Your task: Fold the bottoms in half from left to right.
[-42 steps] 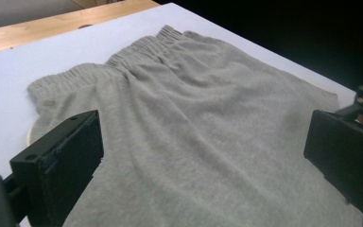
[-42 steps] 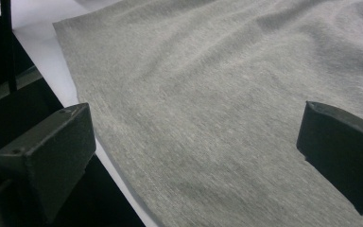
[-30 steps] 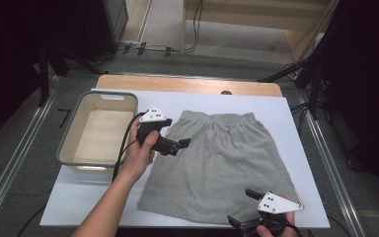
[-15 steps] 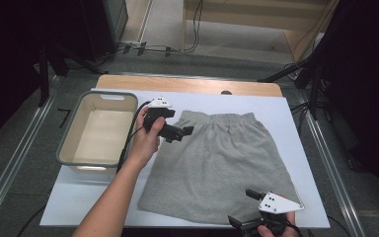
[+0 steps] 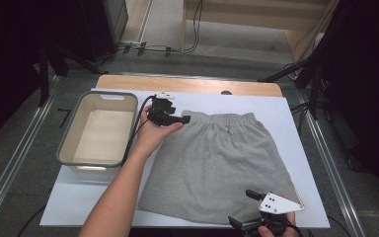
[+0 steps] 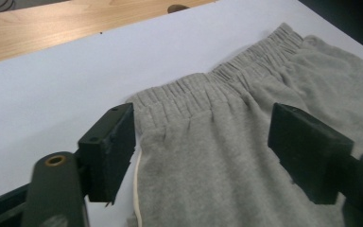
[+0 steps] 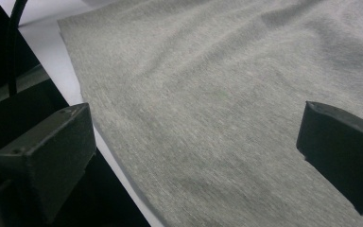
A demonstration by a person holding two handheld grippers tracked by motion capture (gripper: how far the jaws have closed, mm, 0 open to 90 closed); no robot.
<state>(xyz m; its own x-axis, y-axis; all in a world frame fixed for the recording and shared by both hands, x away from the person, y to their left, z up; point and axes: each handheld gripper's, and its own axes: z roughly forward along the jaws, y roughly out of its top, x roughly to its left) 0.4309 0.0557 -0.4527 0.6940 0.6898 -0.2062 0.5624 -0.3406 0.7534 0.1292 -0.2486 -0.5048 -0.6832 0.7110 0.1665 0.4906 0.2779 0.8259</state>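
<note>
Left claw (image 6: 203, 156) open over skirt (image 6: 246, 156) waistband corner, jaws astride

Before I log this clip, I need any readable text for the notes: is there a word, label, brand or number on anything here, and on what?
None can be read.
Grey shorts: no print, tag or logo shows, in the high view or in either gripper view.
Tub: plain walls, no label.
White sheet on the table: blank.
Plate on the right claw: dark dots, no letters.
Left claw: no marking legible.
</note>
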